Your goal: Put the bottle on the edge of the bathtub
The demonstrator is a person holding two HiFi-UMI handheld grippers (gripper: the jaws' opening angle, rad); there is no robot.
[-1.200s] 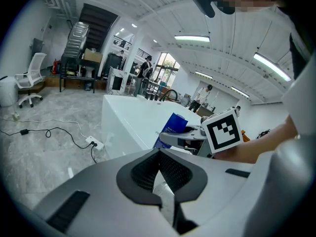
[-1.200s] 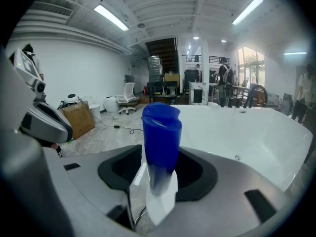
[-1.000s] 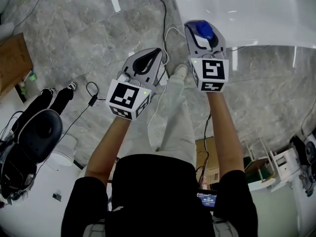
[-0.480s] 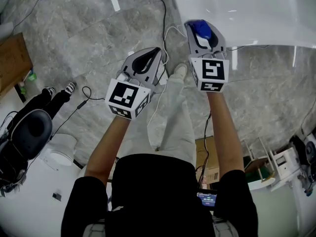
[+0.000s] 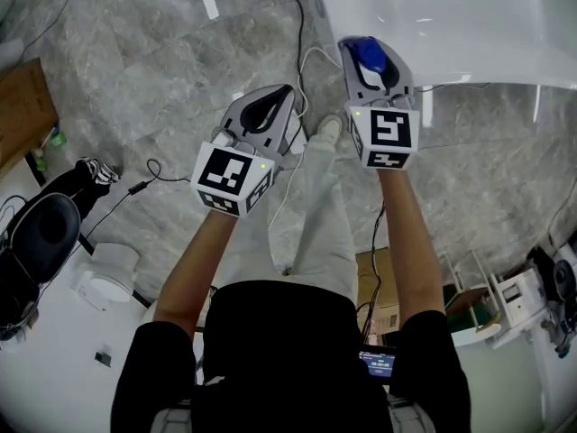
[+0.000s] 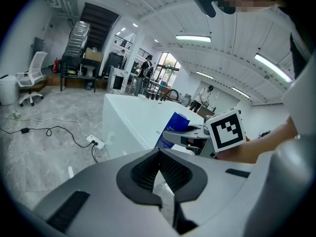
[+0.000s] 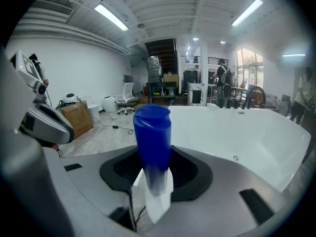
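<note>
In the head view we hold both tools out in front of us over a grey marbled stone floor point(image 5: 153, 52). The right gripper point(image 5: 367, 50) has the blue bottle point(image 5: 371, 58) between its jaws, which have just been closing on it. It hangs just short of the near side of the white bathtub point(image 5: 469, 25), which fills the far right of the scene. The left gripper point(image 5: 281, 97) is beside it, to the left and a little nearer to us, and carries nothing. Black and white cables point(image 5: 288, 7) trail over the floor towards the tub, and a cardboard box point(image 5: 22, 111) sits at the far left.

In the left gripper view the jaws are drawn together with nothing between them. Beyond them on the right, the bottle point(image 6: 174, 126) juts from the other tool against the tub's white outer wall point(image 6: 128, 122). A power strip point(image 6: 96, 142) lies on the floor at the tub's foot.

In the right gripper view the bottle point(image 7: 152, 137) stands up out of the jaws, pinched at its lower end with its blue cap uppermost. The tub's rim point(image 7: 237, 113) runs behind and to the right of it. An office chair point(image 7: 127, 95) stands far off under long ceiling lights point(image 7: 111, 18).

We judge the pick-up done: the bottle is gripped and is near the tub, but it is not yet on the edge. What remains is to carry it over the rim, stand it there and let go. The rim looks smooth and glossy, so the bottle should be set down squarely.
</note>
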